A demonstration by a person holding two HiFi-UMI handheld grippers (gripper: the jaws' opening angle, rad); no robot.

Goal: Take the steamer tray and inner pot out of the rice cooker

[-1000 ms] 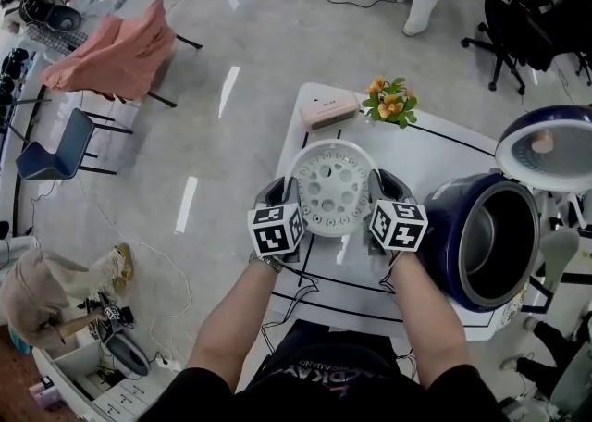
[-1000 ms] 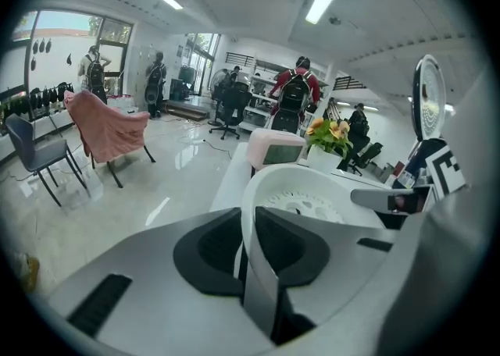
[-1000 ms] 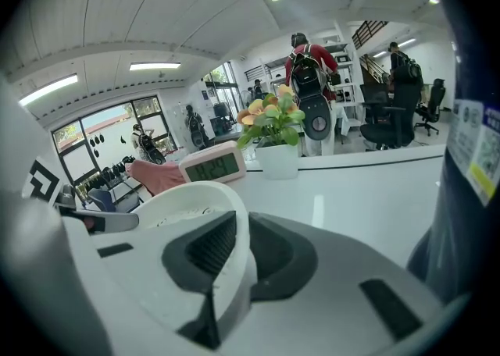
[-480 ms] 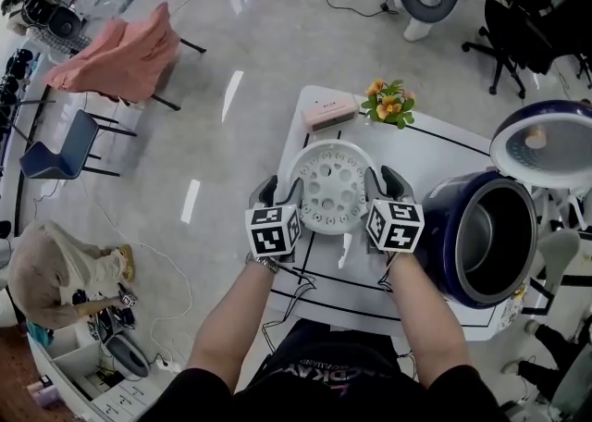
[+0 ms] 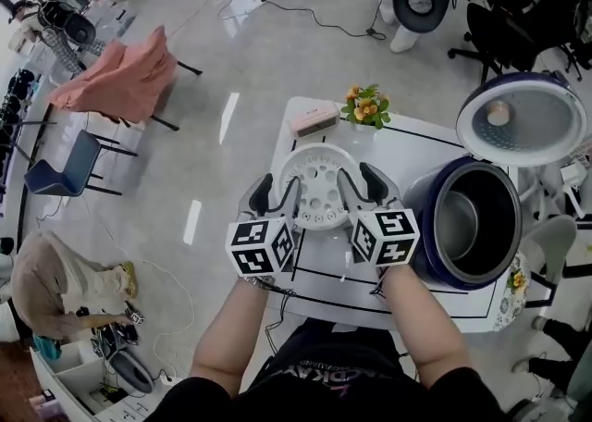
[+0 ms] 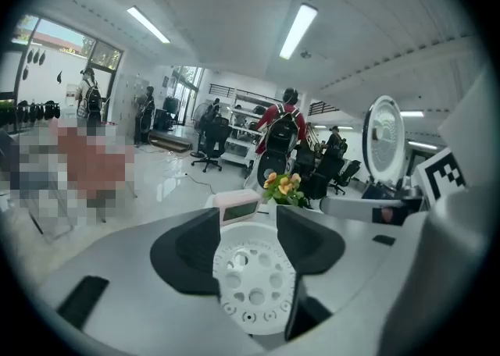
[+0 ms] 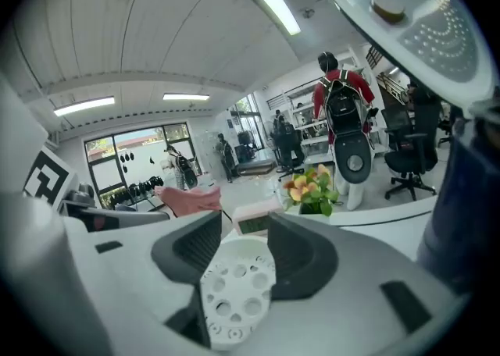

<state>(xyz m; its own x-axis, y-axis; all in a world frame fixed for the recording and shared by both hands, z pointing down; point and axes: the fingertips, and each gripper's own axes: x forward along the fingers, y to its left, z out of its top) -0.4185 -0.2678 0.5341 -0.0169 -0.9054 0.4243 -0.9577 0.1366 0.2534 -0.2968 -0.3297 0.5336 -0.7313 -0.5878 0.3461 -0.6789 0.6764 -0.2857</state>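
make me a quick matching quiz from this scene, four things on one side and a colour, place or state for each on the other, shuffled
Column one
1. steamer tray
2. inner pot
3. lid
4. flowers

Column two
a. swung up, open
b. orange, beside the pink box
c. white, with round holes
d. sitting inside the rice cooker

Pairs: 1-c, 2-d, 3-a, 4-b
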